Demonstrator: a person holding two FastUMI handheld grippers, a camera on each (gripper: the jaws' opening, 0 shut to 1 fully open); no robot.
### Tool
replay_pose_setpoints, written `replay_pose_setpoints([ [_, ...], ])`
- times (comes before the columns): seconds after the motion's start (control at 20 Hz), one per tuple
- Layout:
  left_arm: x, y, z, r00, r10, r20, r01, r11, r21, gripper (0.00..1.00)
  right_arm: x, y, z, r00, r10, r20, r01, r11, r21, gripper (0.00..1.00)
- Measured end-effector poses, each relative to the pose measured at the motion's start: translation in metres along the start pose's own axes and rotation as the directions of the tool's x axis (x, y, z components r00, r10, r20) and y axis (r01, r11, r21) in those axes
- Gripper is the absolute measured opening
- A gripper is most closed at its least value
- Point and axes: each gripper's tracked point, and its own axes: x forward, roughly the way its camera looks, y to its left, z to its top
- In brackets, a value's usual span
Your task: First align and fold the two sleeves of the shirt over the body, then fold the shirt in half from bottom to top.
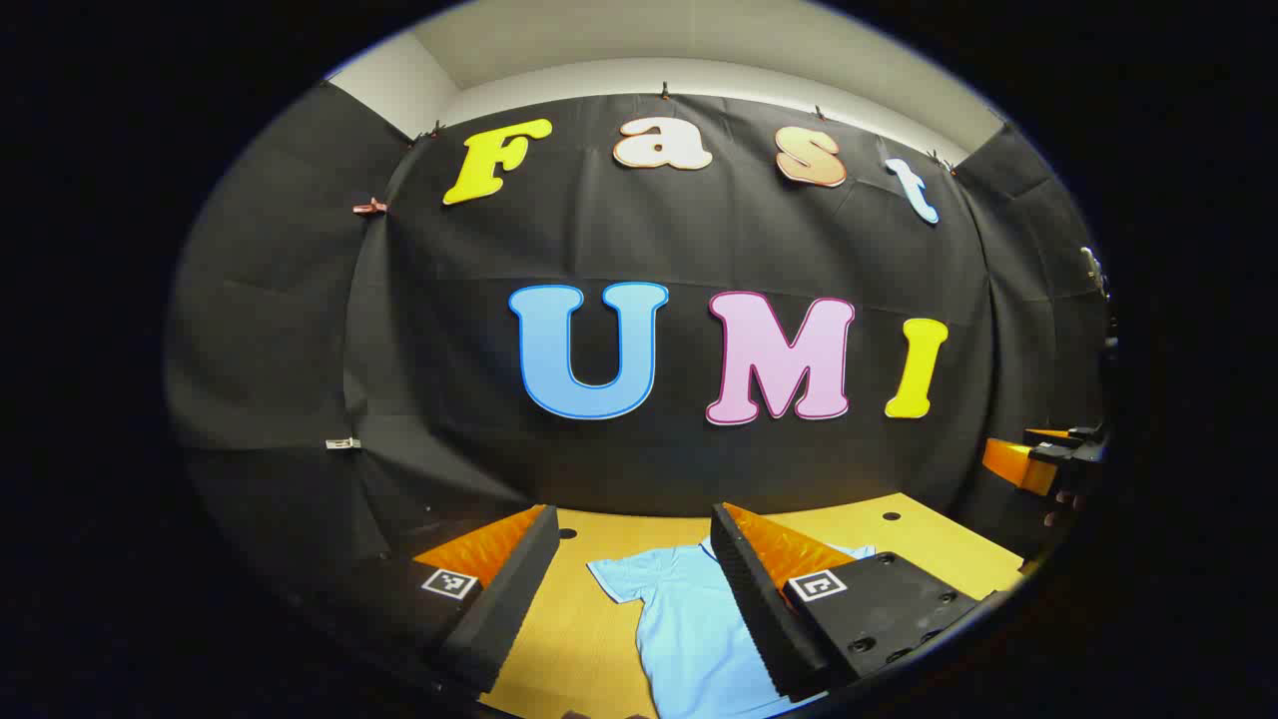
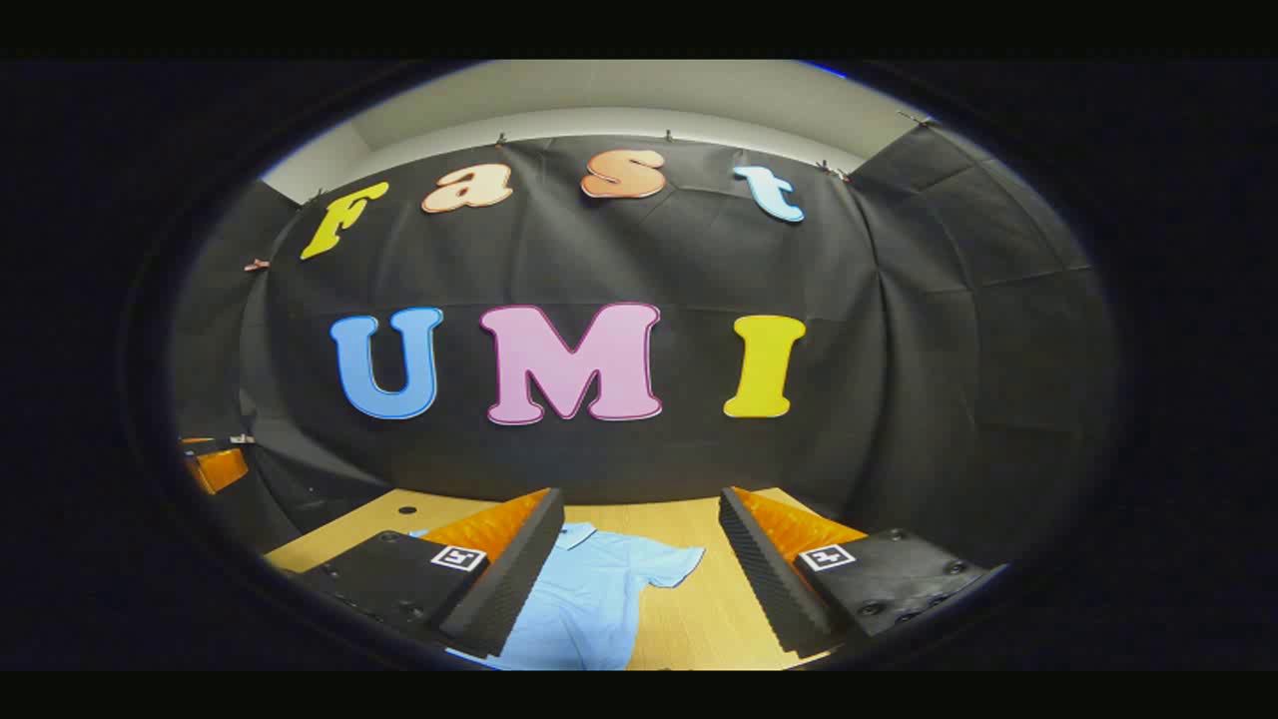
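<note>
A light blue short-sleeved shirt (image 1: 689, 629) lies flat on the wooden table (image 1: 589, 619), collar toward the far wall, sleeves spread out. In the left gripper view its left sleeve points toward the table's left side. My left gripper (image 1: 634, 584) hangs open above the shirt with nothing between its fingers. In the right gripper view the shirt (image 2: 589, 599) shows with its right sleeve spread out, and my right gripper (image 2: 639, 569) is open above it, holding nothing. At the far right edge of the left gripper view the right gripper (image 1: 1038, 459) appears, held by a hand.
The black cloth wall stands close behind the table's far edge. The tabletop (image 2: 699, 619) has small dark holes (image 1: 891, 516) near its back. Bare wood lies to each side of the shirt.
</note>
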Motion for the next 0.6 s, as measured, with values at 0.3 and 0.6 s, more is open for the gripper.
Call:
replay_pose_setpoints([
  [0.3,0.008,-0.023,-0.004,0.999,-0.034,-0.007,0.034,0.999,0.01,0.97,0.011,-0.004,-0.002,1.0,0.007,-0.003,-0.007,1.0,0.0,0.98],
  [0.6,0.012,-0.029,-0.006,0.999,-0.042,-0.01,0.042,0.999,0.014,0.97,0.014,-0.002,-0.007,1.0,0.015,-0.014,-0.015,1.0,0.0,0.98],
])
